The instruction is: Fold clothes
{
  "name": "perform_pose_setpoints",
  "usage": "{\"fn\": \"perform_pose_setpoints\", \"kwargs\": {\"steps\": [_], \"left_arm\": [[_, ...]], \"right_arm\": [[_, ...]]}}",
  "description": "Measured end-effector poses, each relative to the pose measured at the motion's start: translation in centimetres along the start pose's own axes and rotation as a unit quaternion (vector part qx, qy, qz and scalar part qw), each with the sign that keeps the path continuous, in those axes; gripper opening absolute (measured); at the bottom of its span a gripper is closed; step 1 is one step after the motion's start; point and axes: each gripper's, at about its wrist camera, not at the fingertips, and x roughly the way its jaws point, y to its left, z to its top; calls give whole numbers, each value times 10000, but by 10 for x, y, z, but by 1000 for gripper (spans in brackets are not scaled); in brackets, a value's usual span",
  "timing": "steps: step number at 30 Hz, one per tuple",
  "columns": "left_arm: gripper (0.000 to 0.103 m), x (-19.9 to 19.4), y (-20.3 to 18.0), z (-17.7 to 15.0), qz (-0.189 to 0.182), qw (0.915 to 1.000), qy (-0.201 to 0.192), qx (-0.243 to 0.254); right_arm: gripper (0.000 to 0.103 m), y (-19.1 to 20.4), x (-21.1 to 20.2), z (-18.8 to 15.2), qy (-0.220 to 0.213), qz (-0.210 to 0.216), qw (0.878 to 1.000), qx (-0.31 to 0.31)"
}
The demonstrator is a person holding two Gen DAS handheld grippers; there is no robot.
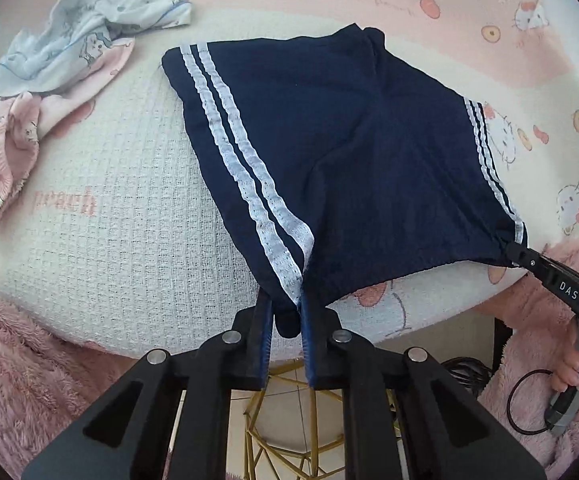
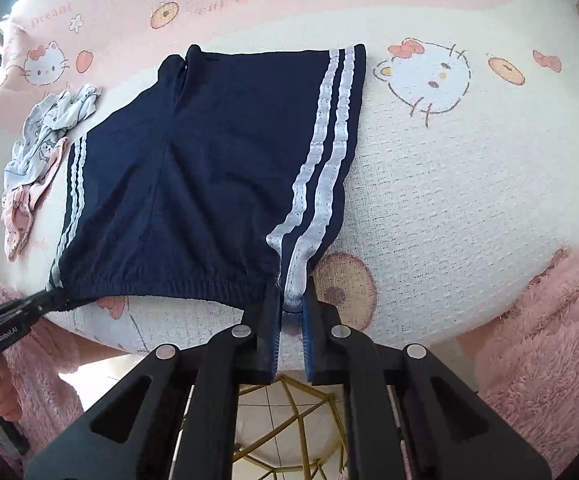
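Note:
Navy shorts (image 1: 353,152) with white side stripes lie spread flat on a table covered with a Hello Kitty cloth (image 1: 109,208). The waistband is at the near edge. My left gripper (image 1: 287,304) is shut on the waistband's left corner by the stripes. My right gripper (image 2: 291,300) is shut on the right corner of the shorts (image 2: 209,168). The right gripper shows at the right in the left wrist view (image 1: 507,250). The left gripper shows at the left in the right wrist view (image 2: 59,294).
A crumpled pale blue and pink garment (image 1: 49,92) lies at the far left of the table, also in the right wrist view (image 2: 41,160). A gold wire stool (image 1: 285,412) stands under the near table edge. Pink fluffy sleeves (image 2: 549,340) flank both grippers.

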Motion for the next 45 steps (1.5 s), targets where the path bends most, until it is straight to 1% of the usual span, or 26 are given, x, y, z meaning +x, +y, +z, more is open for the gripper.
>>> {"fn": "perform_pose_setpoints", "kwargs": {"steps": [5,8,9,10,11,12,13,14,15,17,20,21,24,26,28,29,30,31,32,34,36,38,41,43,44,45], "left_arm": [[13,11,15,-13,-78,9990,362,-254],[13,33,-2,-5,-19,9978,579,-309],[17,39,-1,-5,10,9971,687,-339],[17,41,2,-5,-27,9965,722,-410],[19,39,4,-3,-59,9961,744,-471],[23,36,6,-2,-89,9957,757,-529],[26,30,9,-1,-104,9959,704,-556],[33,24,12,-1,-119,9961,652,-583],[35,18,16,0,-130,9962,598,-612],[35,6,24,3,-92,9964,469,-698],[35,-9,28,16,74,9983,244,-528],[35,-13,30,20,115,9987,167,-470],[35,-8,25,35,-120,9997,22,-193],[35,6,19,45,-141,9999,69,46],[35,23,14,53,-33,9994,223,254],[35,29,15,51,159,9988,342,306],[34,34,19,52,495,9971,465,355],[34,38,23,52,799,9944,565,392],[35,33,29,55,865,9944,510,342],[35,19,42,64,906,9952,323,187],[35,5,56,81,656,9978,119,-23],[36,3,62,100,83,9996,282,-30],[37,1,56,110,-285,9981,466,272],[37,-4,58,98,-9,9985,436,337],[37,-6,62,89,142,9985,444,297],[37,-3,64,81,200,9983,529,137]], "right_arm": [[8,-4,-4,-6,108,133,9998,44],[8,-2,5,-6,338,162,9993,31],[8,-9,8,-9,492,159,9987,8],[10,-13,13,-10,653,132,9978,26],[12,-16,18,-10,753,121,9970,108],[13,-19,18,-9,779,156,9966,211],[13,-22,15,-8,741,193,9966,303],[17,-25,8,-7,604,224,9972,372],[19,-27,-2,-6,432,230,9979,419],[21,-30,-23,-4,70,208,9986,489],[21,-28,-51,0,-402,138,9982,414],[21,-25,-56,4,-451,167,9983,342],[21,-5,-54,18,-384,364,9985,-113],[21,12,-37,26,-166,305,9981,-509],[21,42,-5,37,124,275,9966,-762],[21,46,9,38,297,314,9952,-881],[21,47,23,37,504,257,9935,-989],[21,47,37,36,727,99,9914,-1082],[19,46,44,34,844,6,9894,-1179],[20,47,37,40,772,-23,9884,-1309],[21,59,25,59,567,27,9862,-1553],[21,75,14,80,322,146,9825,-1830],[21,100,16,112,164,15,9777,-2093],[21,114,21,127,124,-121,9750,-2216],[21,116,23,126,160,-195,9745,-2229],[21,117,23,122,208,-150,9749,-2212]]}}
